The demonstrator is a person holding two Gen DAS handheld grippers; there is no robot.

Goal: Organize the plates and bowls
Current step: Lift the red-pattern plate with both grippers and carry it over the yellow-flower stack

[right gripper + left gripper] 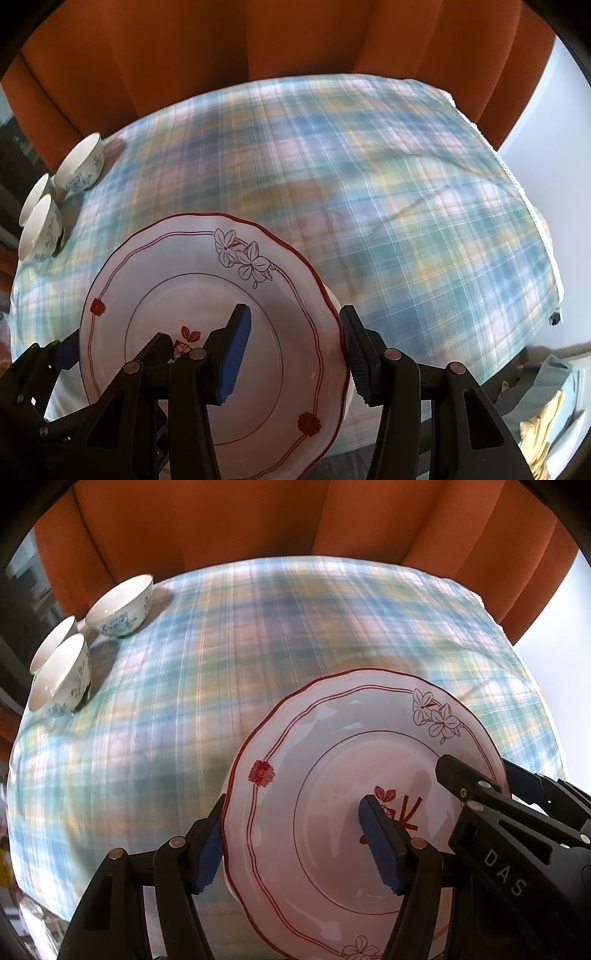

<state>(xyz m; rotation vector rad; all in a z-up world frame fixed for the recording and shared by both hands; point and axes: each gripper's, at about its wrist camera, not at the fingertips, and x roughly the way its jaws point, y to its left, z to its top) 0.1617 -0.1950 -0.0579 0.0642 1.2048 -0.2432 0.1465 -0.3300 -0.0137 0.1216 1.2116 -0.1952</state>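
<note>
A white plate [332, 760] with a red scalloped rim and flower prints is held between both grippers above the plaid table; it also shows in the right wrist view [177, 280]. My left gripper [291, 845] straddles its left rim, one finger over the face, one outside the edge. My right gripper [295, 358] straddles the opposite rim the same way and shows in the left wrist view [476, 786]. Three white bowls with blue flowers [118, 605] stand at the far left; they also show in the right wrist view [79, 168].
A plaid blue-green tablecloth [295, 627] covers the round table. Orange curtains [258, 520] hang behind it. A pile of cloth [543, 417] lies on the floor at the lower right.
</note>
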